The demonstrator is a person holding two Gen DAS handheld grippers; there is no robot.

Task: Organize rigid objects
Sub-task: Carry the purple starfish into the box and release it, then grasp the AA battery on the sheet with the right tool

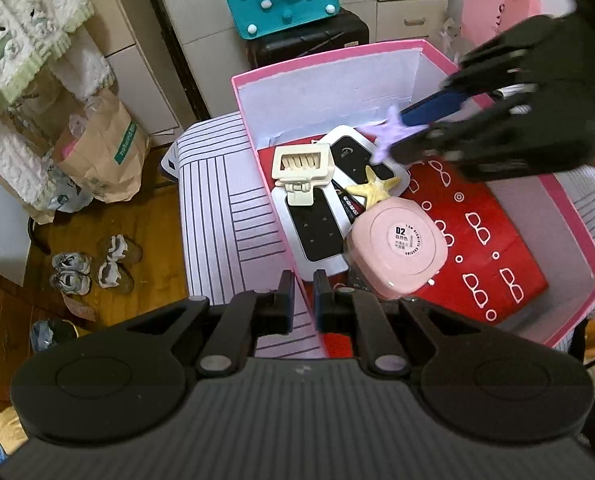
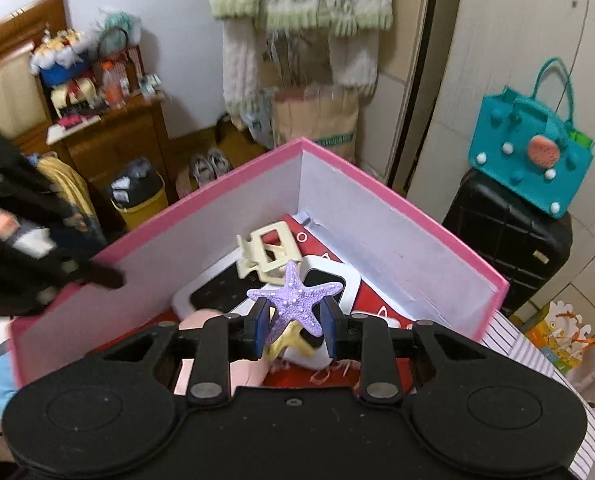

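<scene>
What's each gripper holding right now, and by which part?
Right gripper holds the purple starfish by its lower arms, pads on either side, above the pink box. Left gripper holds nothing.

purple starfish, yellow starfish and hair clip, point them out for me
purple starfish (image 2: 294, 301), right wrist view, on its centre.
yellow starfish (image 1: 374, 189), left wrist view, on its centre.
hair clip (image 1: 302, 167), left wrist view, on its toothed upper part.
</scene>
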